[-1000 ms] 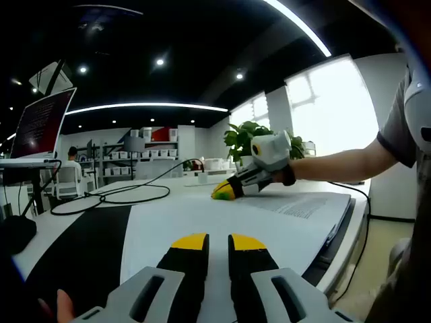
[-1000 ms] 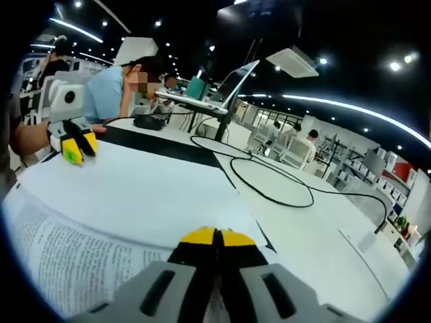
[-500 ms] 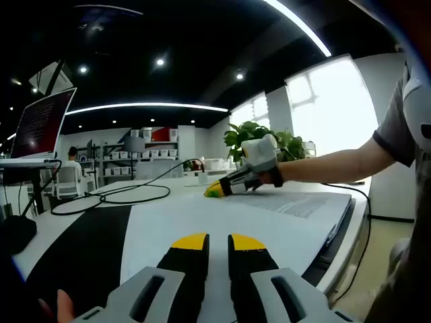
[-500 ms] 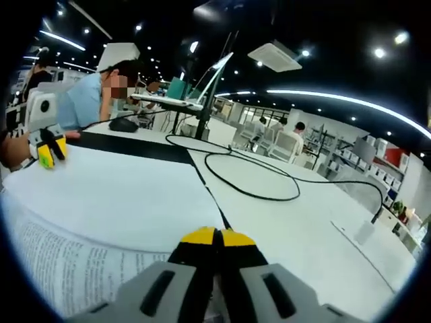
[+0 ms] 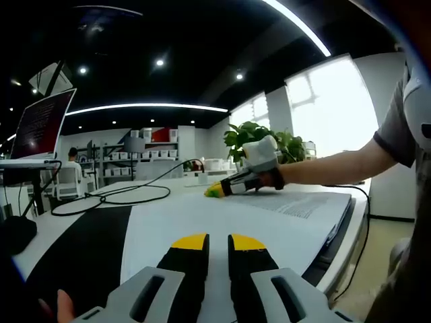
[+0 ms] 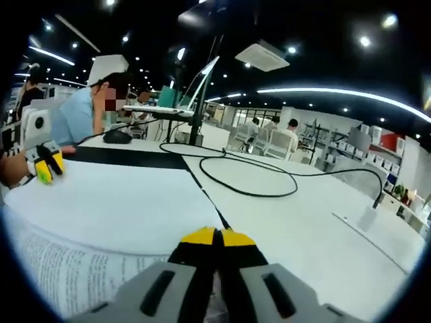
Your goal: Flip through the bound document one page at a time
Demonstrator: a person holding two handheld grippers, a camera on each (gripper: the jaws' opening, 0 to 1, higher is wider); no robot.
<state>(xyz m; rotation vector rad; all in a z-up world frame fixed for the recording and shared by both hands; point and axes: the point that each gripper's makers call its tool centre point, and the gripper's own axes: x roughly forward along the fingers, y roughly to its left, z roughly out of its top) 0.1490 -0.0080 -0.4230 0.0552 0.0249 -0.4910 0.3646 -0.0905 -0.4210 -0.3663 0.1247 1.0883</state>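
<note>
Two pairs of yellow-tipped black fingers sit at opposite ends of the open white bound document [image 5: 202, 222]. The right gripper [image 6: 217, 237] has its fingers pressed together, apparently pinching the curled edge of a printed page at 6 o'clock in the right gripper view; the sheet itself is barely visible between them. The left gripper [image 5: 218, 242] rests low over the blank white page at 6 o'clock in its own view, fingers slightly apart and holding nothing.

The document lies flat on the white tabletop [image 6: 316, 222], with a black cable [image 6: 256, 183] looping beyond it toward 1 o'clock.

Likely risks: the pinch may catch several sheets and skip pages, or a hard pull could crease or tear the page. If the left gripper lifts, the document may slide.
</note>
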